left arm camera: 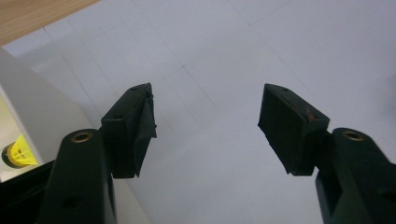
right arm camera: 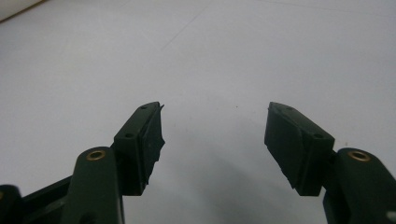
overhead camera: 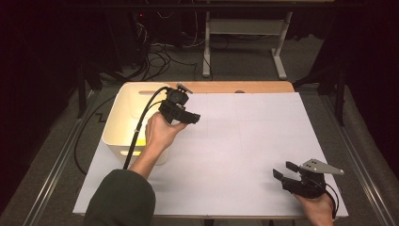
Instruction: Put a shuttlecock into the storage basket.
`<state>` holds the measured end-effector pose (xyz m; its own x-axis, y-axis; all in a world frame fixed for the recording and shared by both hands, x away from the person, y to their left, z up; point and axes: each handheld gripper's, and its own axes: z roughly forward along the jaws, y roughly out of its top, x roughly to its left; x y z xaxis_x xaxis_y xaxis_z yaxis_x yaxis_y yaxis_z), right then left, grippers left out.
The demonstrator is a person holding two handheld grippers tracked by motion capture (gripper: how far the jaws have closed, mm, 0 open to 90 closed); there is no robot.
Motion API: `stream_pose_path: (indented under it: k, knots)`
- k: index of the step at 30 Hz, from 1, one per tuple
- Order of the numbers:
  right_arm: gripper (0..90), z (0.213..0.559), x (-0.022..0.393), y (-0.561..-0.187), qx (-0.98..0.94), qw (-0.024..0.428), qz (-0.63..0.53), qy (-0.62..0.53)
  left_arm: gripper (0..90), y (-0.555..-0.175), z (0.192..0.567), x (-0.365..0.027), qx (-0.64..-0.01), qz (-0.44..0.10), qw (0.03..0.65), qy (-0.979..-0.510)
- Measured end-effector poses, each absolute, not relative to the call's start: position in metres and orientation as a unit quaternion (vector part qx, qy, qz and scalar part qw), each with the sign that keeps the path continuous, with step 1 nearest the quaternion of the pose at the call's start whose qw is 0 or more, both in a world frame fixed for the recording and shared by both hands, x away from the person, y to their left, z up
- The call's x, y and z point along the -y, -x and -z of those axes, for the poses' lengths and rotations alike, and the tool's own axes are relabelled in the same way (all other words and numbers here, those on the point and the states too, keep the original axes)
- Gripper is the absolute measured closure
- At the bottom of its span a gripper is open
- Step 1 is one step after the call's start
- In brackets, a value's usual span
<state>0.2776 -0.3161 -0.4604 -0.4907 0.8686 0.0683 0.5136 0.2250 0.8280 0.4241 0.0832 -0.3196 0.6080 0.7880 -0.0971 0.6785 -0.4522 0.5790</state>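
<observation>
Hovering beside the white bin (overhead camera: pixel 123 123) with my left gripper (overhead camera: pixel 189 117) gaping and empty, its yellow shuttlecock (left arm camera: pixel 18 152) inside; my right gripper (overhead camera: pixel 285 170) waits parted, holding nothing.

Colours on the table: black, white, yellow, wood.
Both grippers, left (overhead camera: pixel 189 116) & right (overhead camera: pixel 283 170), were black w/ brass-coloured rivets; right one carried a grey plate. Bin (overhead camera: pixel 123 104) was cream-white, yellowish inside, w/ a yellow mesh-patterned object (left arm camera: pixel 18 152) in it. Table sheet (overhead camera: pixel 244 141) was plain white w/ faint fold lines; tabletop edge (overhead camera: pixel 244 87) light wood. Sleeve (overhead camera: pixel 120 200) was dark green.
</observation>
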Motion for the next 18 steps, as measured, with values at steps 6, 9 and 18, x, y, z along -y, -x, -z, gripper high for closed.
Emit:
stream_pose_path:
  k: [6,9,18]
  knots:
    - [37.7,0.460,0.316,-0.278,-0.754,0.211,-0.421,-0.458,36.7,-0.421,0.324,-0.077,-0.427,-0.089,0.293,-0.851]
    - [37.7,0.460,0.317,-0.278,-0.754,0.211,-0.422,-0.458,36.7,-0.419,0.326,-0.073,-0.423,-0.087,0.293,-0.853]
    - [37.7,0.460,0.317,-0.278,-0.754,0.210,-0.422,-0.457,36.4,-0.415,0.333,-0.066,-0.419,-0.081,0.291,-0.856]
